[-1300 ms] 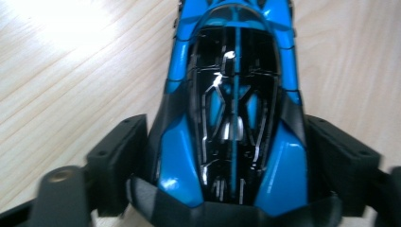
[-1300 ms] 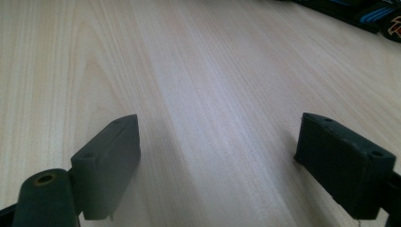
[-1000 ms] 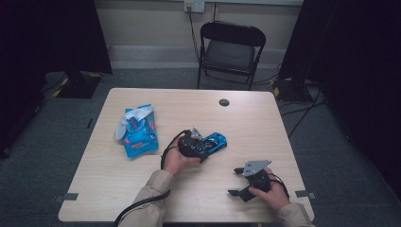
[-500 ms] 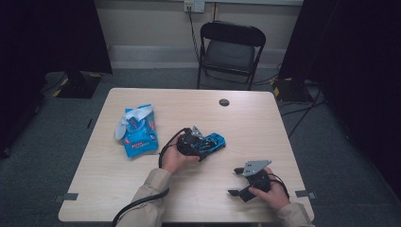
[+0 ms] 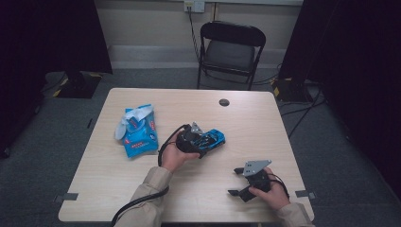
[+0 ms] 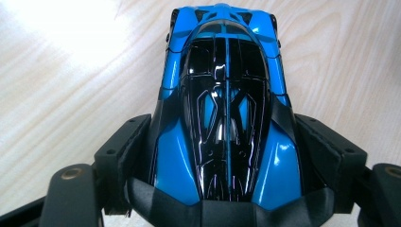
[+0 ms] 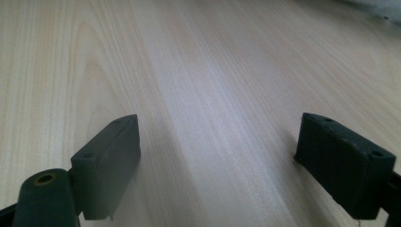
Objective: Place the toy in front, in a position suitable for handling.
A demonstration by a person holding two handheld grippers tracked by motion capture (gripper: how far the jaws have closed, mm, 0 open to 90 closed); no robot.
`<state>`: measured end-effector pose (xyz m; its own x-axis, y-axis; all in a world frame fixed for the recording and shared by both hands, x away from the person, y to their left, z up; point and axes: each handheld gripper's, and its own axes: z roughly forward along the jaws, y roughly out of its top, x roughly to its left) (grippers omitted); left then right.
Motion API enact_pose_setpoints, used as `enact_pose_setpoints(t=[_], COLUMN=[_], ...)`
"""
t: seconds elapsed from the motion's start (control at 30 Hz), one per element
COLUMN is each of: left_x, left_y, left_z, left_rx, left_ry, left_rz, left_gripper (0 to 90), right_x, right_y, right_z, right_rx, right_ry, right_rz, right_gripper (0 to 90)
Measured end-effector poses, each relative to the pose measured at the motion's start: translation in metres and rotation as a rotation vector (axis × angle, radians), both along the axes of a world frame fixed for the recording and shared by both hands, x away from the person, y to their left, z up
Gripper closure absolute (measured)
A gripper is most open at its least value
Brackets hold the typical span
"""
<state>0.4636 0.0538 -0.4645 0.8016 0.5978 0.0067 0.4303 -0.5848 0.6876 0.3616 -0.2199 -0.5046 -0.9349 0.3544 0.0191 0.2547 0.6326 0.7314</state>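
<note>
**Left gripper clamped on toy car, mid-table**

Left gripper [image 6: 222, 208] has its two black jaws pressed against the flanks of a blue toy car [image 6: 227, 118], one pad on each side of the rear bodywork. The grip looks seated, not merely straddling. From the high view the left gripper [image 5: 191, 138] sits near the table's middle, the toy car [image 5: 213, 138] pointing away to the right, wheels apparently on the wood.

Right gripper [image 7: 222, 170] is released, jaws wide apart with nothing between them, resting low over bare table [image 7: 213, 71] at the near right corner [image 5: 246, 182], well apart from the car.

Handling judgement: hard glossy plastic shell, likely light and stiff. Slick paint and tapered body mean pads could slide forward toward the narrower nose. Best hold is where it is now, across the widest part of the sides. Thin trim pieces may be fragile; avoid squeezing the roof.

Farther left: a blue wipes packet [image 5: 138, 130], flap open. Beyond the table, a folding chair [image 5: 230, 52].
</note>
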Motion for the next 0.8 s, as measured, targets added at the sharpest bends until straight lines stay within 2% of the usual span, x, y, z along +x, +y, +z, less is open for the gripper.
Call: enact_pose_setpoints(t=[0.2,0.43,0.47,0.63,0.8], left_x=[-0.002,-0.01,-0.014,-0.025,-0.044], left_y=[0.005,0.018,0.024,0.038,0.056], left_z=[0.007,0.015,0.017,0.021,0.017], left_rx=[-0.006,-0.017,-0.007,-0.016,-0.007], left_ry=[-0.017,-0.021,-0.025,-0.032,-0.036], left_rz=[0.007,0.015,0.008,0.014,0.008], left_gripper=[24.6,24.7,24.7,24.7,24.7], right_x=[0.0,0.0,0.0,0.0,0.0], right_y=[0.0,0.0,0.0,0.0,0.0], right_z=[0.0,0.0,0.0,0.0,0.0], right_rx=[0.0,0.001,-0.001,0.0,-0.001], right_ry=[0.002,0.0,0.001,-0.001,-0.005], right_rz=[0.0,0.001,0.001,0.001,0.002], right_gripper=[13.6,13.6,13.6,13.6,13.6])
